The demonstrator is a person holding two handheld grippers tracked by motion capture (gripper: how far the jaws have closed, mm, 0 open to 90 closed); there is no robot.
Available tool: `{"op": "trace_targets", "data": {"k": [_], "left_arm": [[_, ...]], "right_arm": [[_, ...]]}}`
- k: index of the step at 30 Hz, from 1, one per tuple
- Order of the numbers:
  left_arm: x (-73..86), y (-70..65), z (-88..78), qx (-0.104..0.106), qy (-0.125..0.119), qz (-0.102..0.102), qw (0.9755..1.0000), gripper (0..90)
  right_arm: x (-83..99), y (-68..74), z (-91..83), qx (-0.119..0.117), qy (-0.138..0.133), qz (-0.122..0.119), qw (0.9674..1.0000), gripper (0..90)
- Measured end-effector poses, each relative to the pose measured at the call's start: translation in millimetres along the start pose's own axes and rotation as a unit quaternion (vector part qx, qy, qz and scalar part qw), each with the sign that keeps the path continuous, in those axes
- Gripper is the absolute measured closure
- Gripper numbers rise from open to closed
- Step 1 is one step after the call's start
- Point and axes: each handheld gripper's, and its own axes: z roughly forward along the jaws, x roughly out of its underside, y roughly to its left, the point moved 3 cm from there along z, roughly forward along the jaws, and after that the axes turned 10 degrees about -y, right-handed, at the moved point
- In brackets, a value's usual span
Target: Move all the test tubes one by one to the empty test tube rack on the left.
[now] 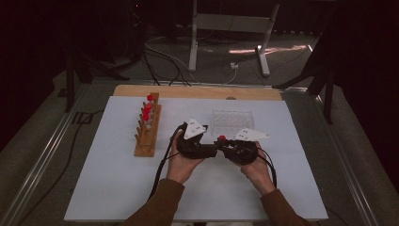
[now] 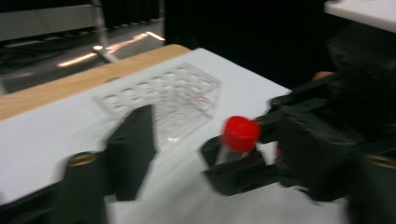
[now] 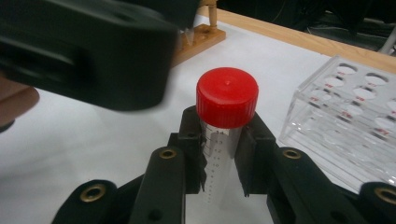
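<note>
1 clear graduated tube [image 3: 220, 154] with a red cap [image 3: 227, 96] sits pinched in the right gripper [image 3: 221, 158] jaws; left gripper [image 2: 180, 140] jaws spread.

Clear graduated tube [image 3: 219, 158] with red screw cap, upright, clamped below the cap.

My right gripper [image 3: 223, 158] is matt black plastic with brass-looking rivets; its tube [image 3: 220, 172] is clear, smooth plastic under a ribbed, slightly glossy red cap [image 3: 227, 97]. The far rack [image 3: 355, 116] is glossy transparent acrylic, the other rack [image 1: 147, 134] bare wood, the table [image 1: 117, 179] matt white
</note>
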Motion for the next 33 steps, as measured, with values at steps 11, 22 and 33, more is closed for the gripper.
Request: {"op": "trace_targets", "data": {"k": [11,22,33], "left_arm": [[6.3,-3.2,10.9,0.027,0.024,-0.003,0.9993,64.0],[2.6,1.8,7.4,0.009,0.014,-0.005,0.9998,71.0],[-4.9,16.6,-6.1,-0.019,0.006,-0.016,0.9997,71.1]], "right_arm": [[0.1,3.9,1.6,-0.008,0.003,-0.004,1.0,74.1],[-1.4,1.0,-0.4,-0.021,-0.007,0.004,0.9997,45.9],[-3.5,-11.0,-7.0,0.014,-0.024,0.003,0.9996,4.7]]}}
